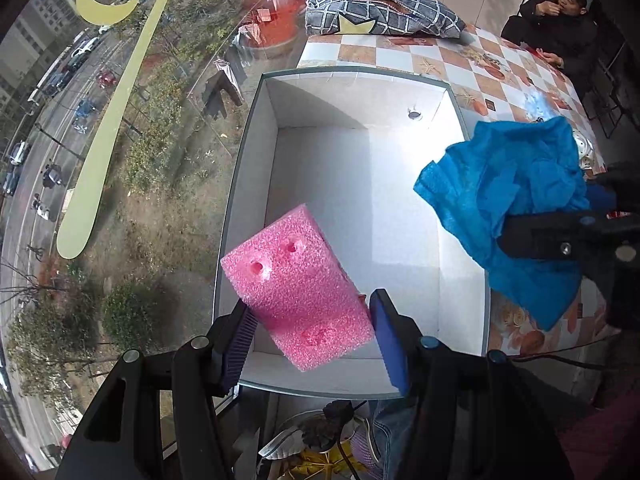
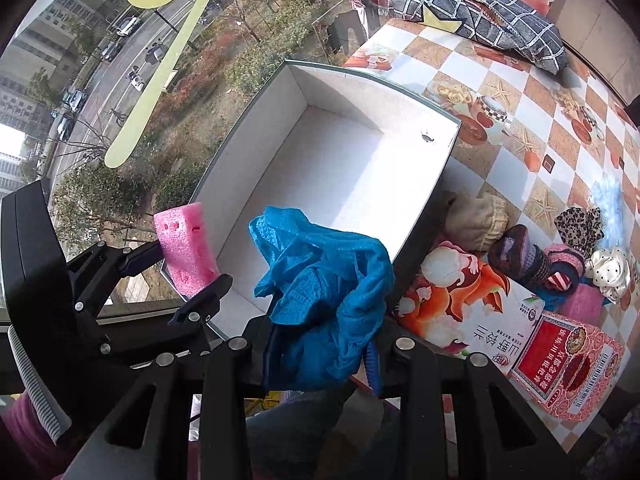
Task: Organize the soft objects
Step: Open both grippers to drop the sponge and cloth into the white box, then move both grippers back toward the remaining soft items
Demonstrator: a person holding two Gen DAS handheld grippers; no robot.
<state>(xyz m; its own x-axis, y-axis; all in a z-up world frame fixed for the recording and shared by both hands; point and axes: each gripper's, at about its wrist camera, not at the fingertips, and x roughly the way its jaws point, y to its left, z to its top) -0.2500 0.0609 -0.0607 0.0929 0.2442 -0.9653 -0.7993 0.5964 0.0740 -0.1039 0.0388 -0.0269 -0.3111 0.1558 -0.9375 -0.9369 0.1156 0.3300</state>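
My left gripper [image 1: 310, 330] is shut on a pink foam block [image 1: 298, 296] and holds it over the near left corner of an open white box [image 1: 360, 184]. My right gripper [image 2: 320, 354] is shut on a crumpled blue cloth [image 2: 324, 288] and holds it above the box's near right rim [image 2: 424, 216]. The blue cloth [image 1: 508, 200] and the right gripper [image 1: 560, 236] also show at the right of the left wrist view. The foam block [image 2: 186, 248] and left gripper [image 2: 188, 276] show at the left of the right wrist view. The box holds nothing.
The box stands on a checkered tablecloth [image 2: 540, 92] beside a large window [image 1: 100, 140]. A pile of small soft items [image 2: 560, 256] and printed boxes [image 2: 500, 320] lie to its right. A plaid cushion [image 1: 380, 10] lies at the far end. A seated man [image 1: 560, 16] is at the far right.
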